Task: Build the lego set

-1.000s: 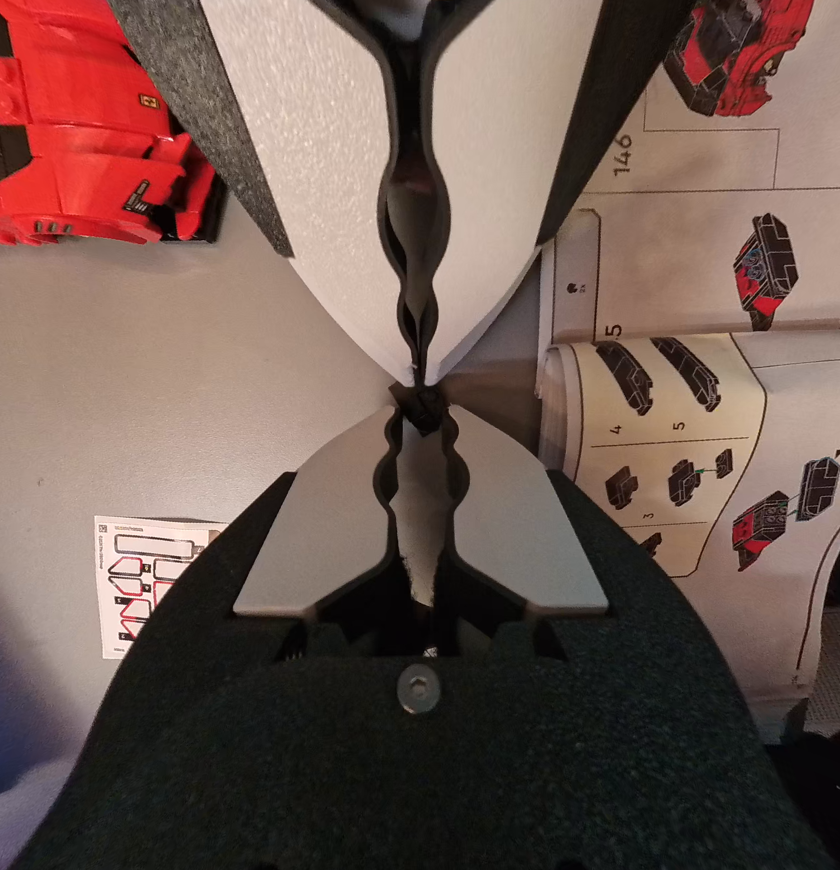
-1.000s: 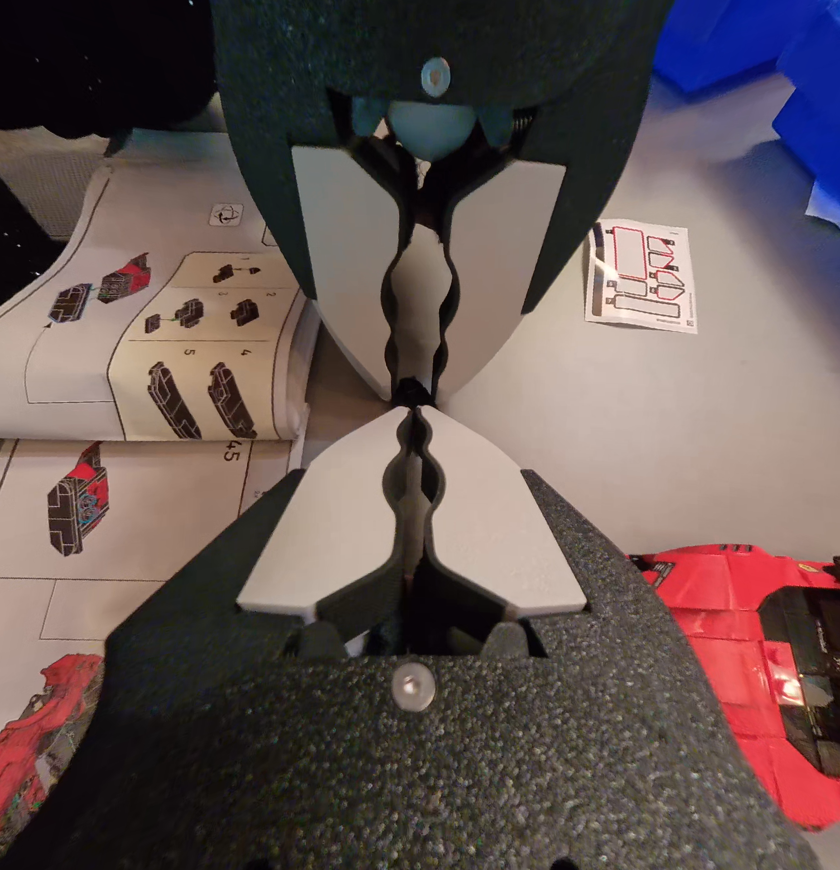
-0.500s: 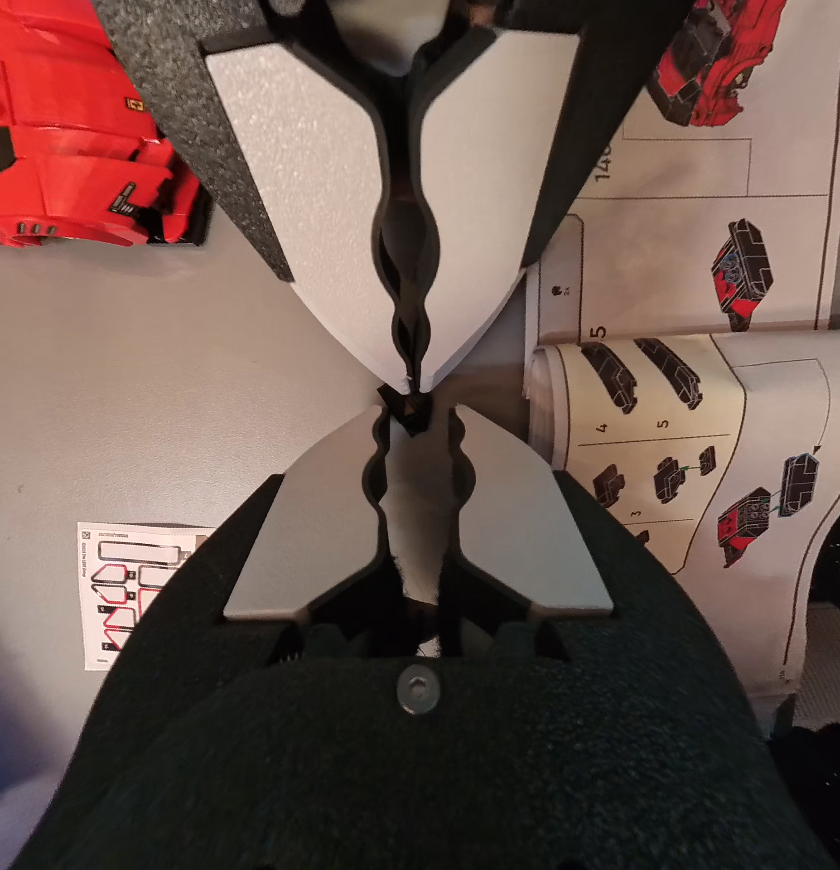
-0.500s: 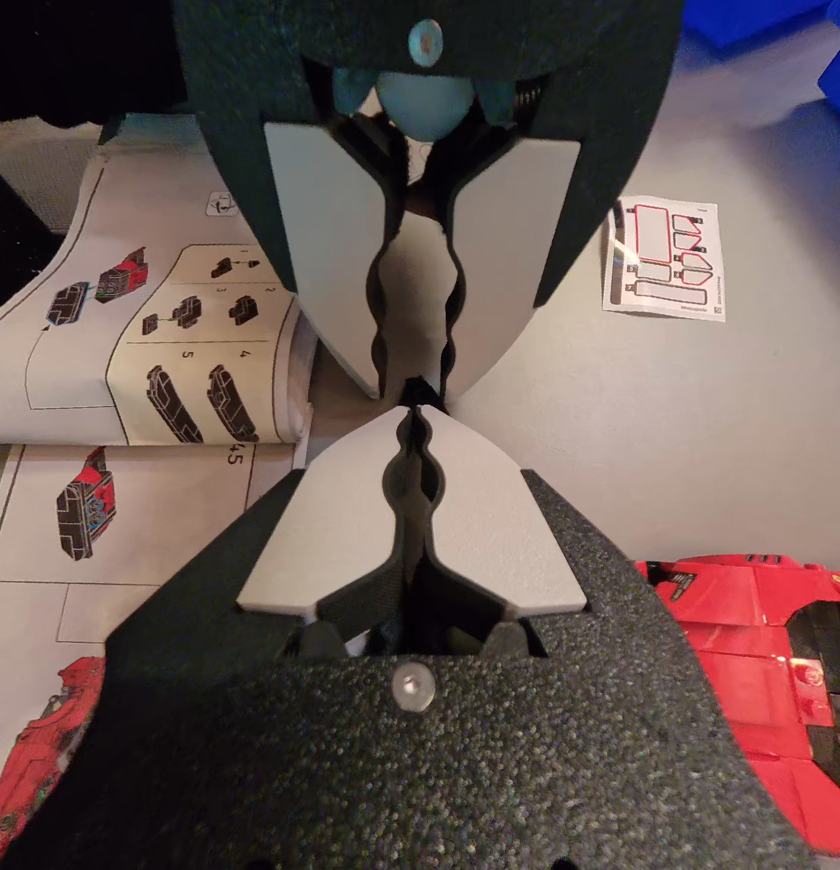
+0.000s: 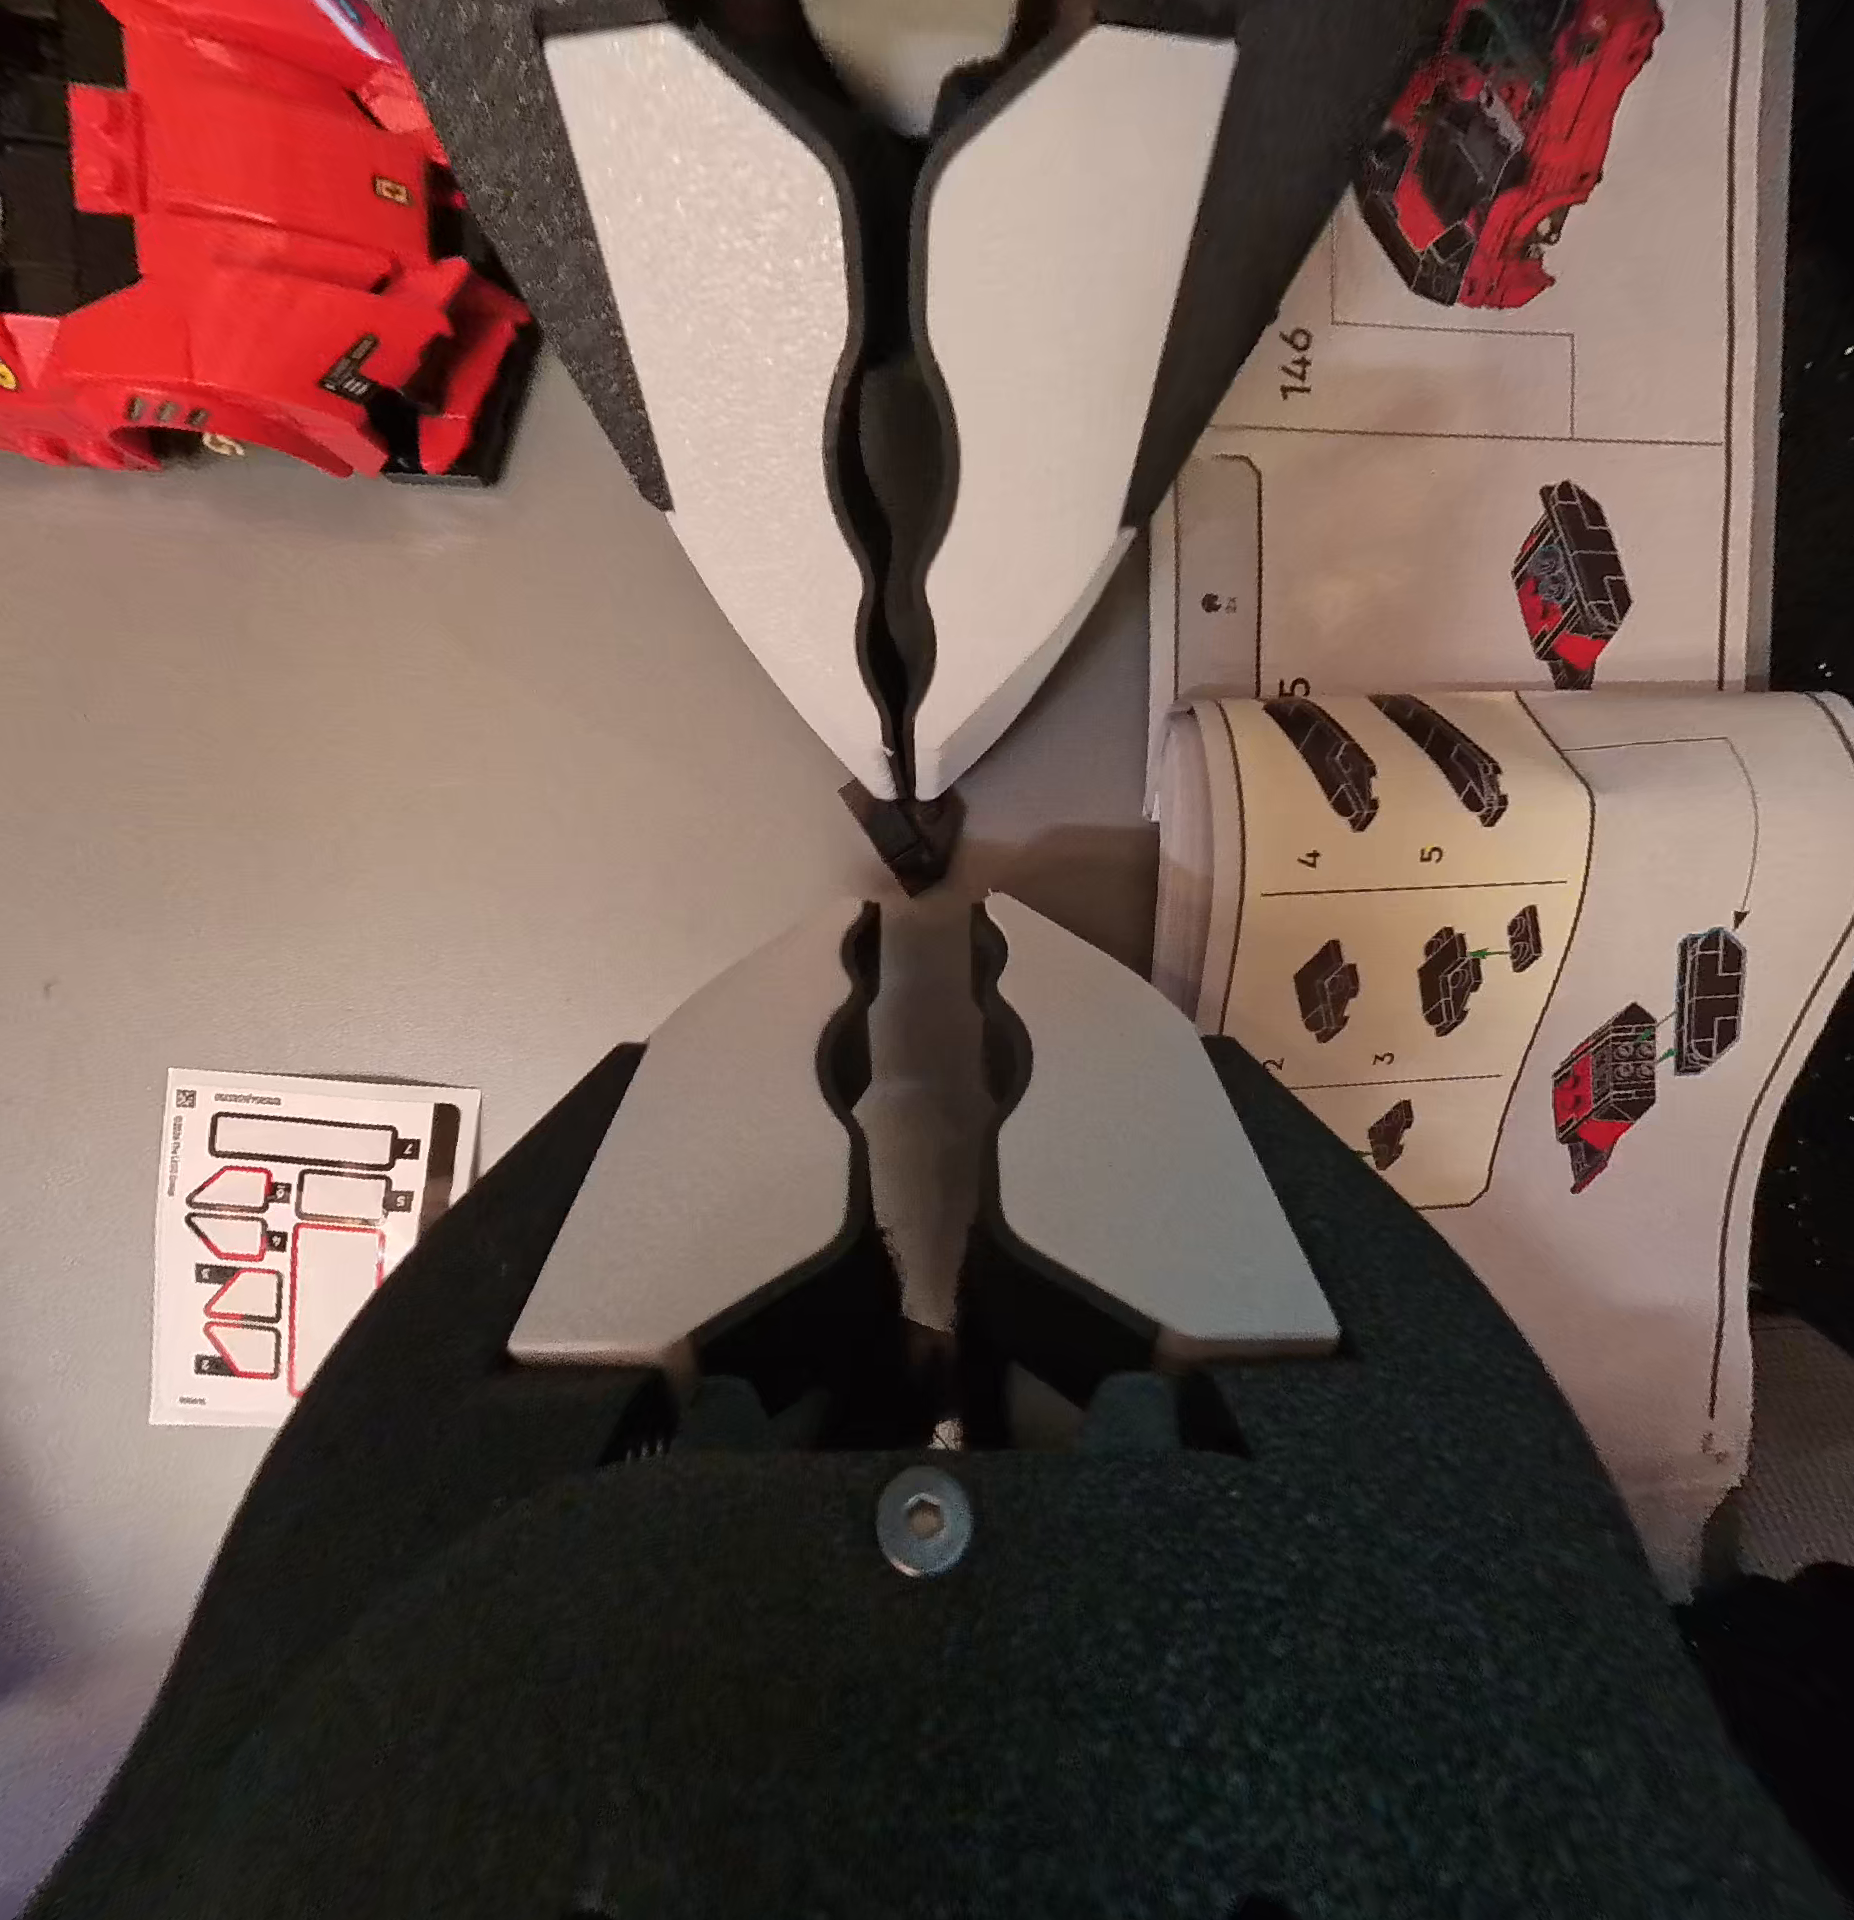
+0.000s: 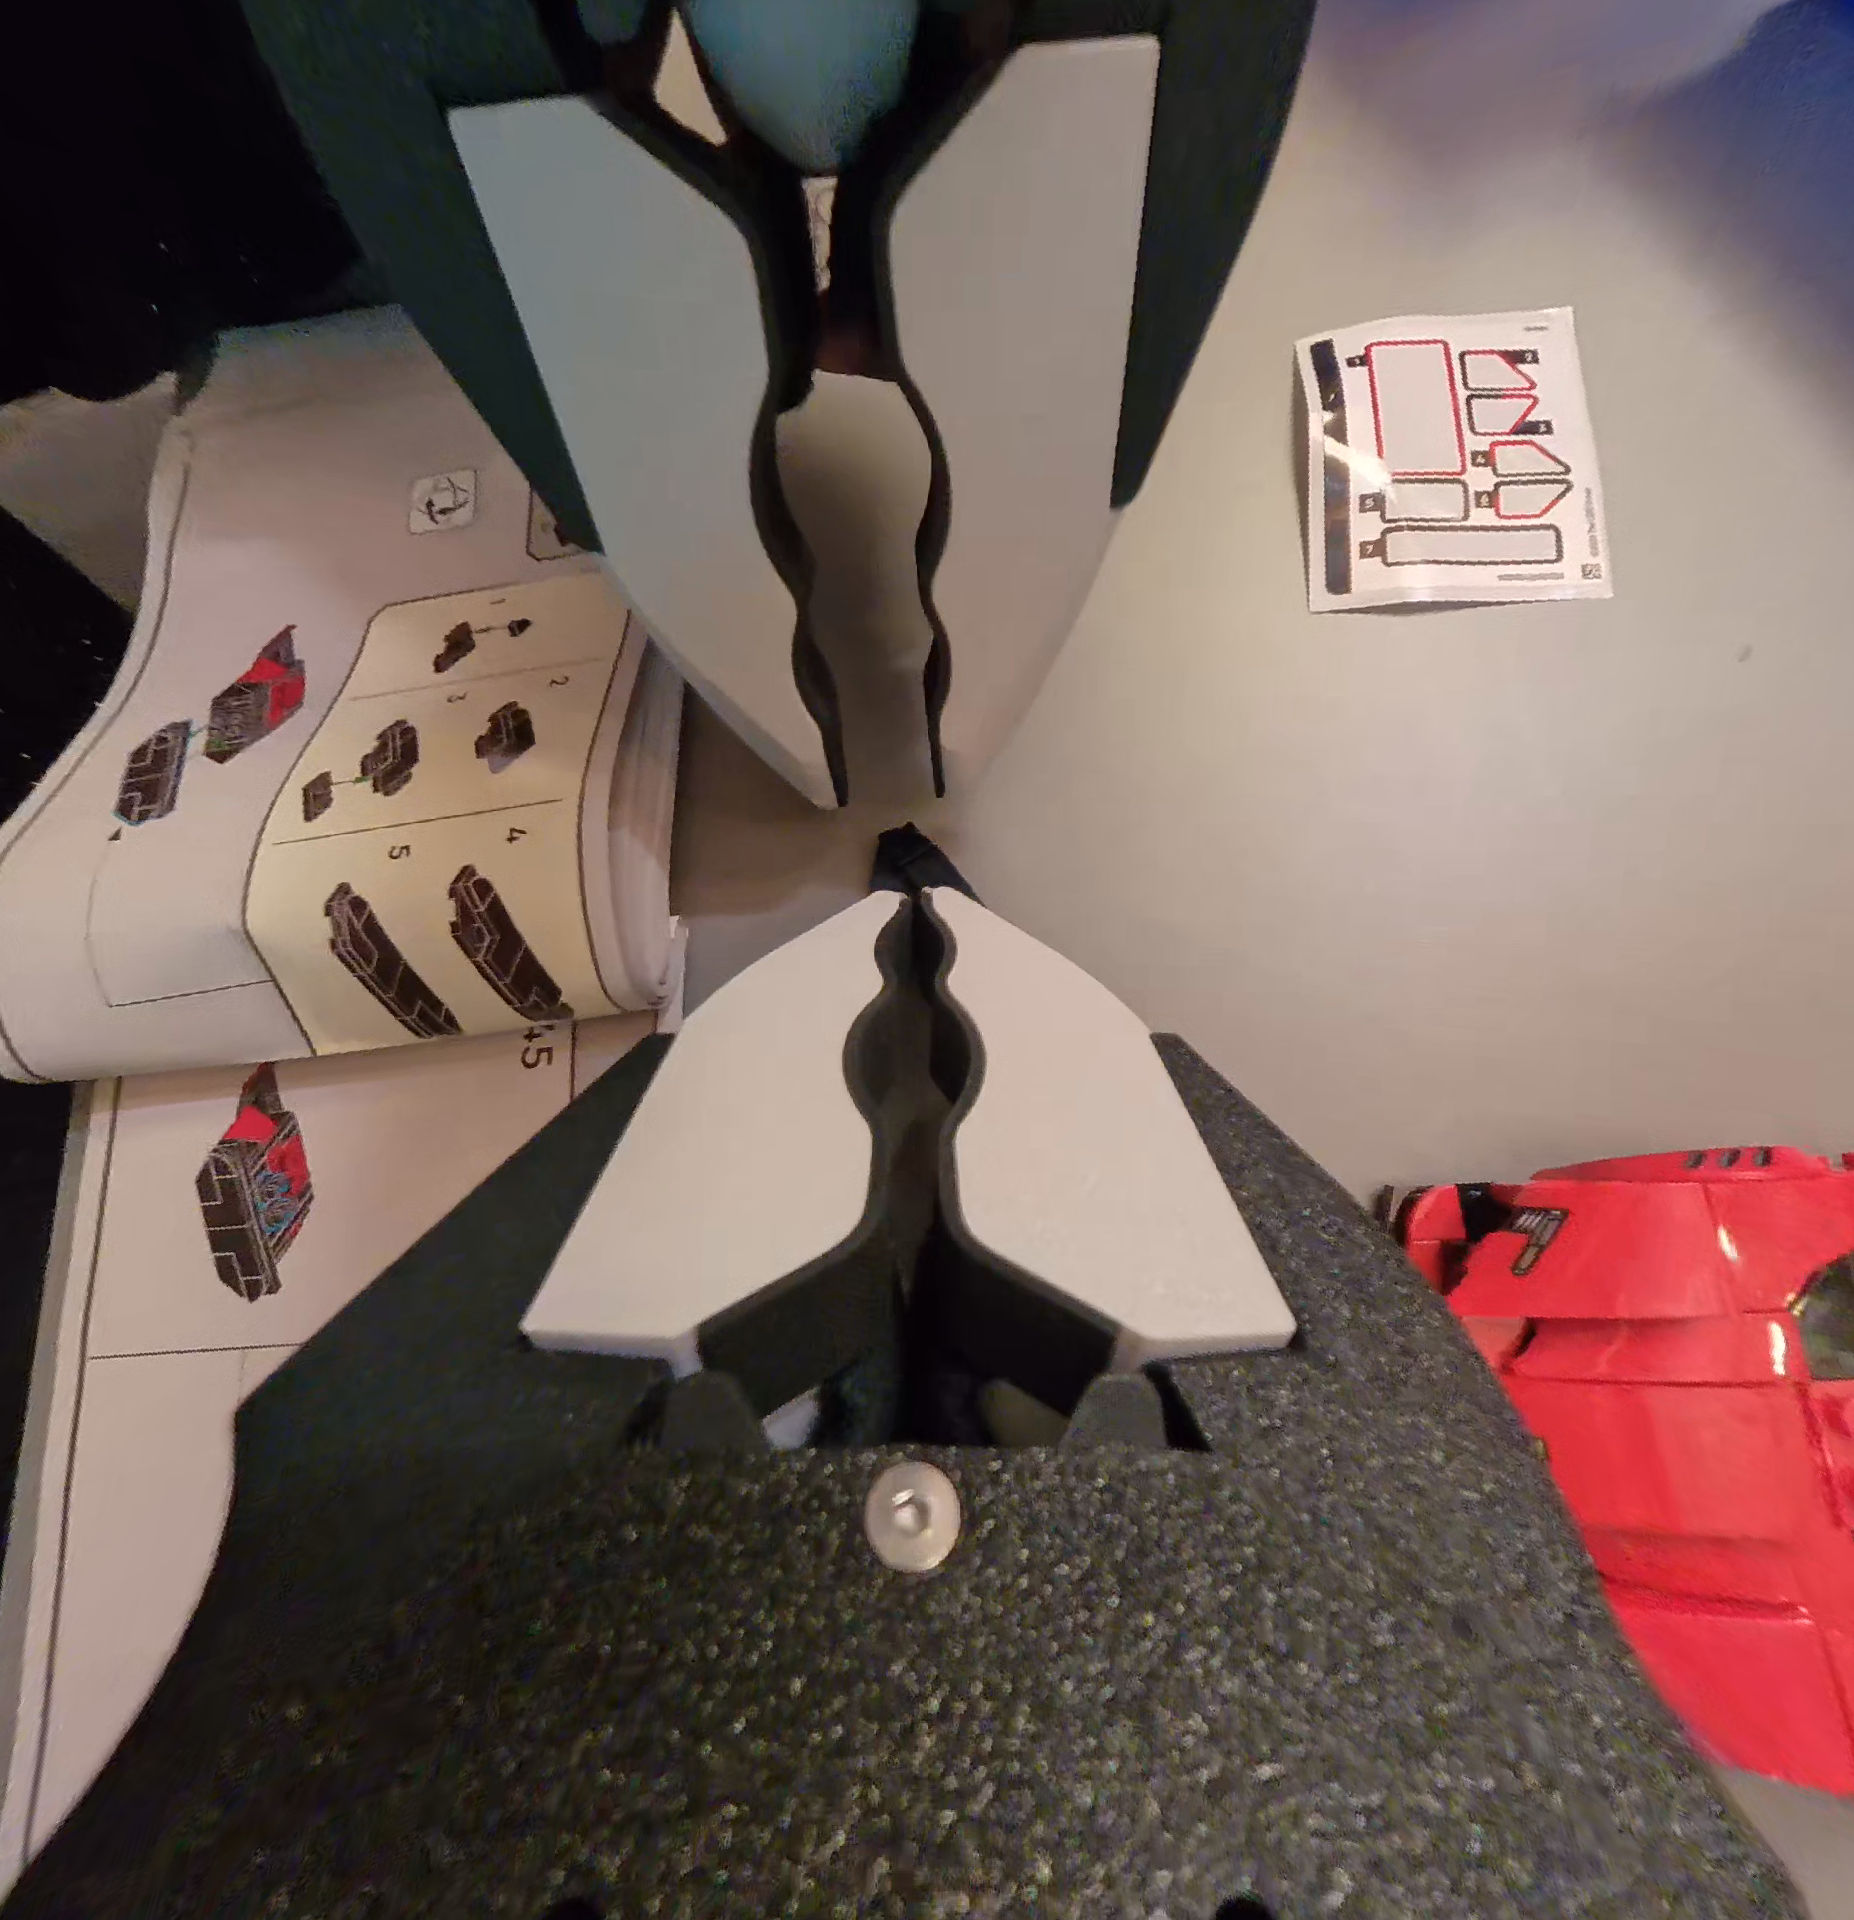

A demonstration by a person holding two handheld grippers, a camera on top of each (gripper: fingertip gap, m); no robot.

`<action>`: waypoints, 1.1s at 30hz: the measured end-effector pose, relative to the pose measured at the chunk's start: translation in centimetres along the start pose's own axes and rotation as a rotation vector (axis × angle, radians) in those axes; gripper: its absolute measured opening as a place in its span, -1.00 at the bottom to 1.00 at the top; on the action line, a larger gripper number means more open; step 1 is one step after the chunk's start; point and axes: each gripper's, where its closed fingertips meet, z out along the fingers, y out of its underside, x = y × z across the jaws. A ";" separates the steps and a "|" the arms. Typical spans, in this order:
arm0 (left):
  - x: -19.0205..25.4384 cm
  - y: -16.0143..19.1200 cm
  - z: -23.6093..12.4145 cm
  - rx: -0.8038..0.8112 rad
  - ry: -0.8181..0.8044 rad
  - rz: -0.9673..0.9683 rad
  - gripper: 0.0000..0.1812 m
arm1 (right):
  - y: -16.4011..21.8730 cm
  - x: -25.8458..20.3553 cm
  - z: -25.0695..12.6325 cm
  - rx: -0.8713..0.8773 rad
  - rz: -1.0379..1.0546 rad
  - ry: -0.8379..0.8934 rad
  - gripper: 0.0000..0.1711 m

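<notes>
A small black lego piece (image 5: 907,847) is held above the grey table between the two grippers, which face each other tip to tip. My right gripper (image 6: 915,899) is shut on it; the piece (image 6: 905,847) sticks out past its tips. In the left wrist view the right gripper (image 5: 907,779) comes down from the top. My left gripper (image 5: 928,902) is open, its tips just short of the piece with a small gap. It also shows at the top of the right wrist view (image 6: 887,798).
A partly built red lego car (image 5: 227,281) lies at the left view's top left and the right view's lower right (image 6: 1681,1403). An open instruction booklet (image 5: 1474,935) (image 6: 331,831) and a sticker sheet (image 5: 310,1236) (image 6: 1453,457) lie on the table. The grippers are tip to tip, or close to it.
My left gripper has opened and let go of the black piece, then drawn back slightly. The right gripper stays shut on the piece.
</notes>
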 end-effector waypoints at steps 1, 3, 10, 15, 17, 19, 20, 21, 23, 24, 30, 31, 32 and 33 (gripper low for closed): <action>0.1 0.0 0.1 -0.003 0.003 0.003 -0.83 | 0.1 -0.1 0.0 -0.015 -0.020 0.018 -1.00; 0.2 0.1 0.3 -0.010 0.010 0.008 -0.84 | 0.2 -0.2 0.0 -0.058 -0.065 0.074 -0.98; 0.1 0.2 0.3 -0.010 0.008 0.008 -0.84 | 0.1 -0.2 0.1 -0.095 -0.035 0.088 -1.00; -0.1 0.1 0.0 0.004 -0.003 0.015 -0.85 | -0.7 0.0 -1.6 0.010 0.017 0.068 -1.00; 0.0 0.0 0.1 0.012 -0.003 0.020 -0.85 | -0.3 0.5 -2.4 0.002 -0.004 0.094 -0.88; 0.0 -0.2 0.2 0.024 -0.006 0.030 -0.85 | 0.1 0.4 -2.7 -0.030 -0.039 0.086 -0.82; 0.0 -0.3 0.3 0.030 -0.009 0.032 -0.86 | 0.3 0.3 -2.6 -0.048 -0.066 0.076 -0.81; -0.1 -0.5 0.4 0.037 -0.016 0.028 -0.86 | 0.5 0.3 -2.4 -0.060 -0.096 0.077 -0.80; -0.3 -0.8 0.5 0.058 -0.030 0.016 -0.89 | 0.7 0.3 -1.8 -0.072 -0.144 0.067 -0.80; -0.4 -1.0 0.5 0.071 -0.034 0.012 -0.90 | 0.7 0.3 -1.5 -0.070 -0.151 0.062 -0.80; -0.5 -1.3 0.3 0.120 -0.028 -0.007 -0.99 | -0.5 0.4 -1.1 -0.002 -0.149 0.050 -1.00; -0.4 -1.4 0.3 0.132 -0.019 -0.009 -0.99 | -0.6 0.1 -0.9 0.000 -0.156 0.034 -1.00; -0.4 -1.5 0.3 0.141 -0.009 -0.009 -1.00 | -0.6 0.0 -0.7 -0.009 -0.165 0.029 -1.00; -0.3 -1.5 0.4 0.144 -0.005 -0.009 -1.00 | -0.4 0.0 -0.5 -0.021 -0.173 0.028 -1.00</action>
